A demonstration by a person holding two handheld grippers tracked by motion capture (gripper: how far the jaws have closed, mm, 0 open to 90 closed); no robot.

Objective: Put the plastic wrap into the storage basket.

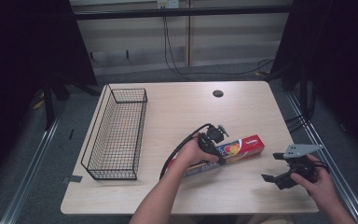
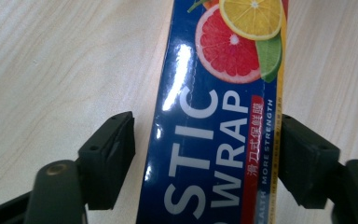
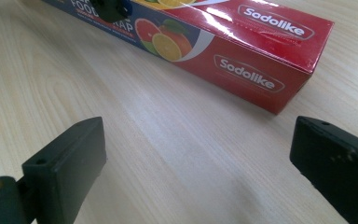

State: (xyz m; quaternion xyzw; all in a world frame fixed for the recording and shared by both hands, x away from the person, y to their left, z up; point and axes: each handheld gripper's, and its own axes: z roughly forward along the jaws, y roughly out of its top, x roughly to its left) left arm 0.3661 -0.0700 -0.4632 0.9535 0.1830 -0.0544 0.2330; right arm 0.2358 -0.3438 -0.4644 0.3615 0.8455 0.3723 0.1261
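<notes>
left gripper (image 2: 205, 158) hides part of plastic wrap box (image 1: 242, 147).

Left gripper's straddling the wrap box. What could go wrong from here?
1. One jaw of the left gripper looks against the box while the other stands off, so closing may shove or twist it.
2. The grip sits towards one end; the long box may sag when lifted.
3. The film is glossy: it may slip.

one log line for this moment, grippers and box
left gripper: open, jaws straddling plastic wrap box | right gripper: open, empty, off the box's red end | wire basket: table left
</notes>
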